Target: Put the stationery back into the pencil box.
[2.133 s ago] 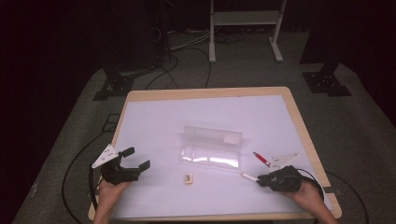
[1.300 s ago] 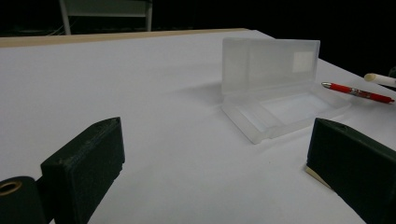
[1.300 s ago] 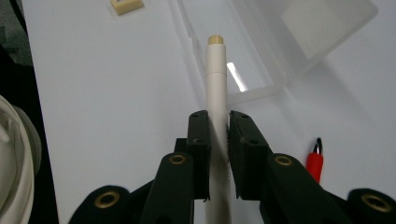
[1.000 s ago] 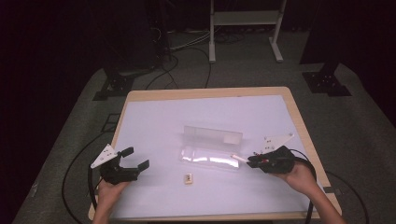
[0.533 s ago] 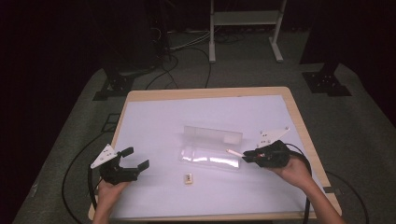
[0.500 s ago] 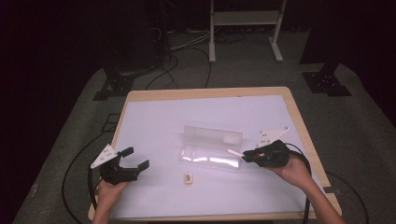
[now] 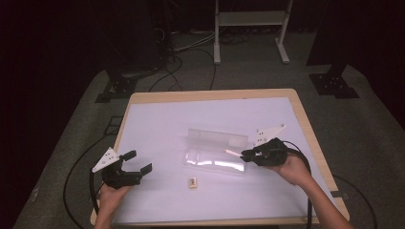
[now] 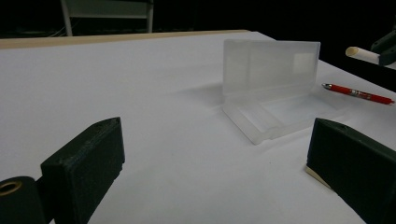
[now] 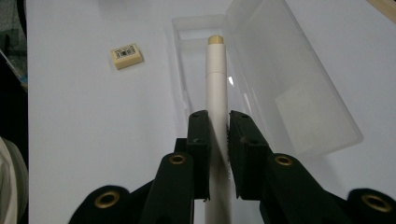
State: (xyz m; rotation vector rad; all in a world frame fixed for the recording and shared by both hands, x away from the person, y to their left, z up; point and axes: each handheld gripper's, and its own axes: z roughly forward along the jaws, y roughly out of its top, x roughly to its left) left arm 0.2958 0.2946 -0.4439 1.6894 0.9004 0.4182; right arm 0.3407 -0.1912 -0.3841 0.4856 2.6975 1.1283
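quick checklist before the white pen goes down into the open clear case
1. Grip: the right gripper has its fingers shut on the white pen - ok.
2. Case open: the clear case has its lid standing up, tray exposed - ok.
3. Aim: in the right gripper view the pen tip lies over the tray - ok.
4. Tray free of other things: the red pen lies beside the case, the eraser on the table in front - ok.
5. Left gripper apart from the case, open - ok.
6. Height of the pen over the tray - cannot tell.
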